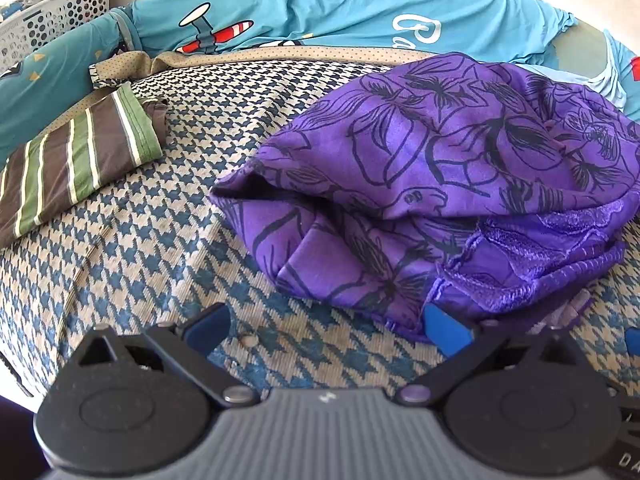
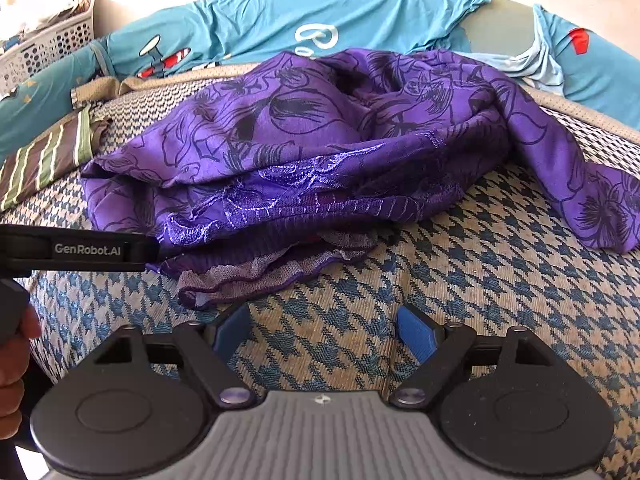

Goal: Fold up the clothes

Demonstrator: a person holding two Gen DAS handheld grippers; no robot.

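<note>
A crumpled purple garment (image 1: 440, 184) with a dark flower print and a lace hem lies in a heap on the houndstooth mat (image 1: 140, 264). My left gripper (image 1: 326, 330) is open just short of its near edge, the right blue pad (image 1: 444, 330) almost touching the hem. In the right wrist view the same purple garment (image 2: 320, 160) fills the middle, and my right gripper (image 2: 324, 334) stands open over bare mat (image 2: 500, 280), nothing between its fingers. The left gripper's body (image 2: 80, 250) shows at the left edge, beside the garment's lace hem (image 2: 260, 272).
A folded brown, green and white striped cloth (image 1: 76, 160) lies on the mat at the left. Turquoise printed bedding (image 1: 340, 12) runs along the back. A white perforated basket (image 1: 52, 20) stands at the far left corner. A hand (image 2: 12, 360) holds the left tool.
</note>
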